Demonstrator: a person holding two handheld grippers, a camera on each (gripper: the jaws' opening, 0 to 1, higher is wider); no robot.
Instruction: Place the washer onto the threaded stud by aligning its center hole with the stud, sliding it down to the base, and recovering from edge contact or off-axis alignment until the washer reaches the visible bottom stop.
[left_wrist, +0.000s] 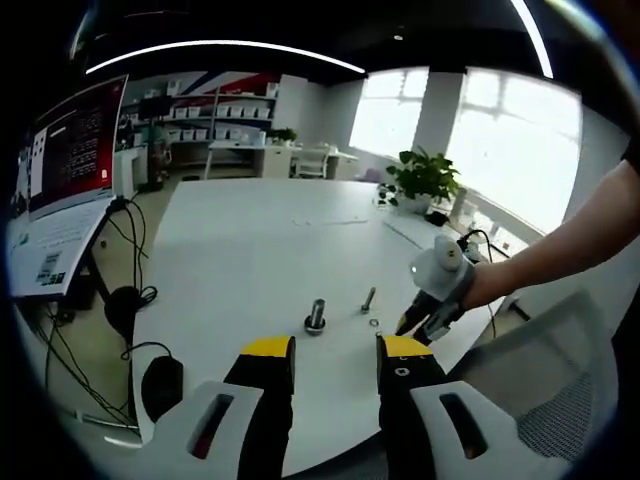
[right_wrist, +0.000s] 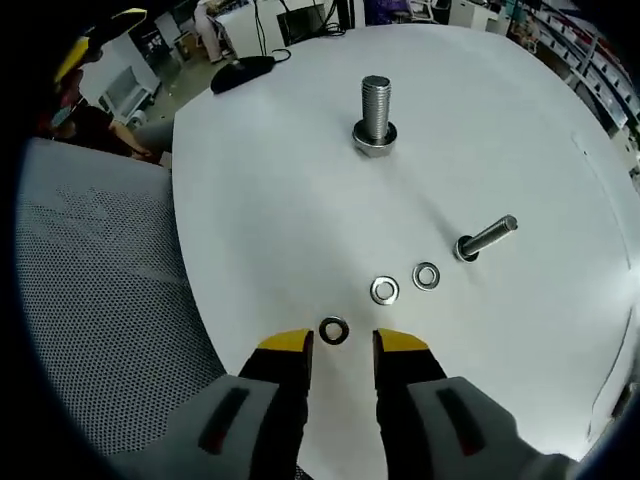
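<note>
Three washers are being counted on the table, beside one loose bolt and one upright stud. Both grippers are being held apart, empty.

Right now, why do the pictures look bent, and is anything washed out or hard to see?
Left gripper view: the fisheye lens curves the table edge, the windows glare white, and the stud shows small. Right gripper view: even light, soft shadows, with the upright stud and three washers sharp ahead of the right gripper.
</note>
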